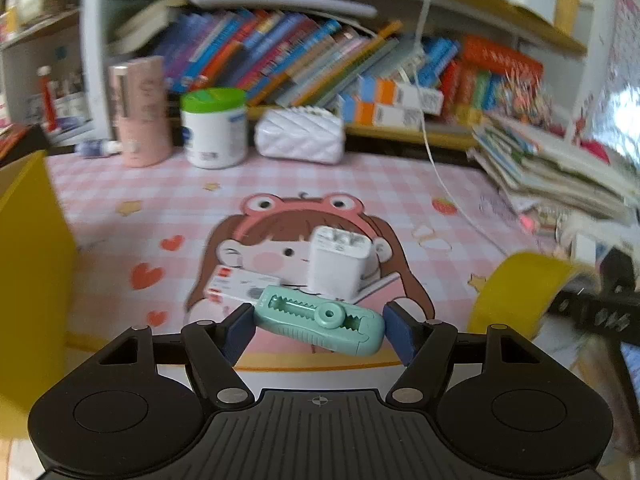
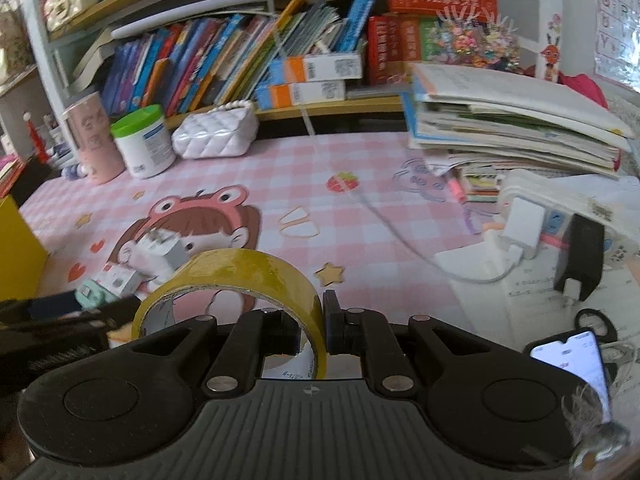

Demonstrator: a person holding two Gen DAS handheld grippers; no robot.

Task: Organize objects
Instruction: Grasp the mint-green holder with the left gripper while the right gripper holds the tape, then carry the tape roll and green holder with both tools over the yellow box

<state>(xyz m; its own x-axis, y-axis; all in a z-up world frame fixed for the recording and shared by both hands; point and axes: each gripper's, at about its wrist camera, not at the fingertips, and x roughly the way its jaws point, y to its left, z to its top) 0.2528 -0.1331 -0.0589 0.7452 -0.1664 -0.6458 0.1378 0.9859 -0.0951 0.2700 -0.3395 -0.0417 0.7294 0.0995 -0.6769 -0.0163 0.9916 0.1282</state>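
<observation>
My left gripper (image 1: 319, 330) is shut on a mint green correction tape dispenser (image 1: 320, 319), held crosswise between the blue pads above the pink desk mat (image 1: 360, 184). My right gripper (image 2: 316, 326) is shut on the wall of a yellow tape roll (image 2: 236, 276); one finger is inside the ring. The roll also shows at the right of the left wrist view (image 1: 516, 292). A white charger plug (image 1: 338, 264) and a small white and red box (image 1: 240, 284) lie on the mat behind the dispenser. They also show in the right wrist view: the plug (image 2: 160, 252) and the box (image 2: 120, 280).
A yellow box (image 1: 28, 264) stands at the left. At the back are a pink cup (image 1: 140, 112), a green-lidded tub (image 1: 214, 128), a white quilted purse (image 1: 300, 136) and a bookshelf. A book stack (image 2: 516, 120), power strip (image 2: 560, 208), phone (image 2: 572, 364) and scissors (image 2: 596, 324) crowd the right.
</observation>
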